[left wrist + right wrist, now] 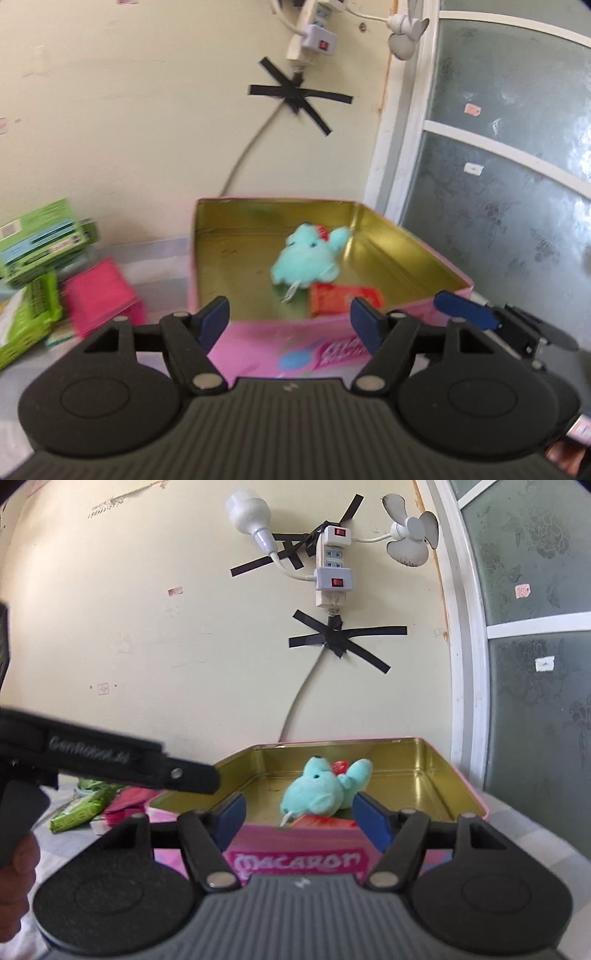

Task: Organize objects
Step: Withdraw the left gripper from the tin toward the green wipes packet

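A pink tin box (pixel 258 350) with a gold inside stands open on the table; it also shows in the right wrist view (pixel 469 794). Inside lie a turquoise plush toy (pixel 306 258) (pixel 325 786) and a red-orange packet (pixel 343 299) (pixel 325 821). My left gripper (pixel 290 325) is open and empty, just before the box's near wall. My right gripper (pixel 299 819) is open and empty at the box's near wall. The right gripper's fingers (pixel 465 308) show at the right of the left wrist view. The left gripper's body (pixel 110 760) crosses the right wrist view at left.
Left of the box lie a pink pad (pixel 101 299), green boxes (pixel 44 240) and a green basket (pixel 26 321); a green packet (pixel 81 808) shows too. A cream wall with a taped power strip (pixel 332 572) stands behind. A frosted glass door (pixel 498 184) is at right.
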`<state>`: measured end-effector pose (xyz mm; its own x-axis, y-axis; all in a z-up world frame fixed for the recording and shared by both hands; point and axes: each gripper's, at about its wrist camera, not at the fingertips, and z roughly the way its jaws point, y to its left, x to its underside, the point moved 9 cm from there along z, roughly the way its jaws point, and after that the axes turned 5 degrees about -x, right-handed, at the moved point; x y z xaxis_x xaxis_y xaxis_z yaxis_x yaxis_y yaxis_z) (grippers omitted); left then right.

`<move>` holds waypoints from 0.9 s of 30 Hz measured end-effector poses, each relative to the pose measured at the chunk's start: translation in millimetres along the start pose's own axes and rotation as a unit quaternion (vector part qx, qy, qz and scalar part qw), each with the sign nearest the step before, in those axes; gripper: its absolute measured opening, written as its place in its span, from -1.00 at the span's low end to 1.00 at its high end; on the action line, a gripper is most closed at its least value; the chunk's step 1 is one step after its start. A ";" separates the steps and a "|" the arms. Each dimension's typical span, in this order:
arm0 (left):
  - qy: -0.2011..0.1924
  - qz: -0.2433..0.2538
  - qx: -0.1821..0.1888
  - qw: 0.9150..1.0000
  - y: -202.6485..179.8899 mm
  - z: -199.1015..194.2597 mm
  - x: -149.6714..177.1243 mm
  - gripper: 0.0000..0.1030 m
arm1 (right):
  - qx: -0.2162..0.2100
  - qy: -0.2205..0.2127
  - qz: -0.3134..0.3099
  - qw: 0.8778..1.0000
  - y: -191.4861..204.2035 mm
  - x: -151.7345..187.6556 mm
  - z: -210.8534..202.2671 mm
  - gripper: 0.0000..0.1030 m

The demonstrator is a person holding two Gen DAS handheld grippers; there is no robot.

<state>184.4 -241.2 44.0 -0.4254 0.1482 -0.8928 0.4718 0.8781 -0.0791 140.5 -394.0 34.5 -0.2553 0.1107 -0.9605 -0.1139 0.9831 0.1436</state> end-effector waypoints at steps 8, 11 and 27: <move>0.057 -0.020 -0.075 0.995 85.7 -18.9 56.7 0.48 | -0.069 0.081 -0.033 0.994 70.2 34.5 8.7 0.08; 0.078 -0.029 -0.114 0.990 122.0 -25.8 76.5 0.48 | -0.102 0.123 -0.035 0.987 95.0 48.7 15.7 0.02; 0.094 -0.038 -0.221 0.970 258.6 -46.9 89.7 0.50 | -0.198 0.239 -0.027 0.950 204.4 80.9 72.4 -0.05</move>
<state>232.1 20.6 -35.8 -0.5982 0.1198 -0.7923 0.0740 0.9928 0.0942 166.0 -173.5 -31.1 -0.6357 -0.1103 -0.7640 -0.4675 0.8426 0.2674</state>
